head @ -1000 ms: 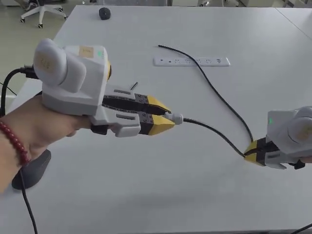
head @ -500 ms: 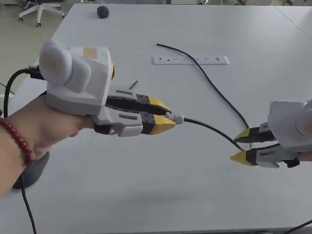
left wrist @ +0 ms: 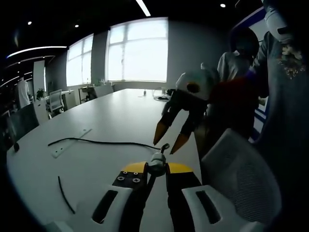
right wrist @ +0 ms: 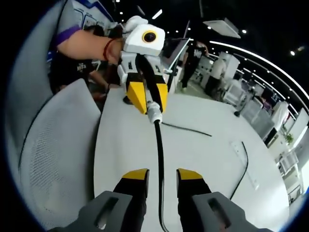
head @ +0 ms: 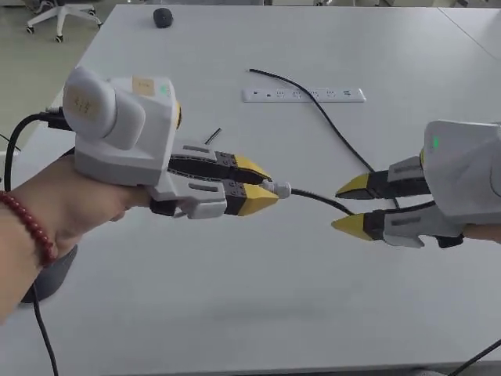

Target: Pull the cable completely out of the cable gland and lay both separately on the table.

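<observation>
Grip on the cable gland [head: 280, 189] belongs to the left gripper [head: 262, 193]: its yellow-tipped jaws are pinched narrow on the white fitting, which juts just past their tips. The whole tool is carried off the table [head: 235, 313], apparently so that the gland serves as a fixed anchor while the wire is drawn out of it. From the gland's outer end, directly ahead of those jaws, the black cable [right wrist: 159, 150] runs in a shallow droop toward the right gripper [head: 350, 207]. That tool points back at the left one, nose to nose, with its jaws spread wide. In the right gripper view the cable passes straight up the gap between the two tips and neither tip presses on it, so nothing is clamped there. I read this as a bite being lined up close to the gland, since a hold near the fitting would give a short, straight pull along the gland's axis instead of bending the wire sideways. Behind the right gripper the cable drops to the table and trails past a white power strip [head: 304, 95], its free end lying just beyond the strip, well apart from both tools. The cable enters the gland, so the separation is not finished and neither part is laid down yet. Risk lies in the gland slipping from the left jaws if the pull goes off-axis.
</observation>
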The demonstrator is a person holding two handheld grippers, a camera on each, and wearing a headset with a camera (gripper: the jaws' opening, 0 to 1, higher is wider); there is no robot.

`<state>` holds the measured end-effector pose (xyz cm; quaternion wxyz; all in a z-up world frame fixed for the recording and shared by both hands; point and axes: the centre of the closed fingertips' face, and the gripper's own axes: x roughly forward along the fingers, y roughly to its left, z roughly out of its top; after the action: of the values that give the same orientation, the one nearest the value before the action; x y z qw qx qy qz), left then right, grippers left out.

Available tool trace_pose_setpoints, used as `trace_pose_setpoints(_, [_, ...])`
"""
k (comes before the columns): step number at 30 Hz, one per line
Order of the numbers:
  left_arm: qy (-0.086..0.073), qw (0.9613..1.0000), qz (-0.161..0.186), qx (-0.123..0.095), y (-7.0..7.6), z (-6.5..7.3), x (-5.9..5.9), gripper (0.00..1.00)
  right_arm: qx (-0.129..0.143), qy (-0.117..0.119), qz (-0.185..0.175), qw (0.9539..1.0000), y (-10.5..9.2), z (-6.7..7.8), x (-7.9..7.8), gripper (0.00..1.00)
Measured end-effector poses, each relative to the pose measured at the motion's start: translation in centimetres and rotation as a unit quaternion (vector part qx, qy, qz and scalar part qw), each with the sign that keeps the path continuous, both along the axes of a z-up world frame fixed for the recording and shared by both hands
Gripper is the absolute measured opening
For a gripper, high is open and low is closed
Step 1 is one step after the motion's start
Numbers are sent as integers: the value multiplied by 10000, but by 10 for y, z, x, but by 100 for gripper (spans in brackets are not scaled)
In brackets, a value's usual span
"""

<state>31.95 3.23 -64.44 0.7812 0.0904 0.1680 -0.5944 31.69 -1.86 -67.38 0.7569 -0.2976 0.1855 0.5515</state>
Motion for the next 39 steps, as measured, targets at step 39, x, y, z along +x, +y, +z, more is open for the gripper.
trace_pose_setpoints(39, [-4, 10000, -63, -36, -4, -1, -4, 16, -208, -472, 742, 9959, 43, 22, -9, 0])
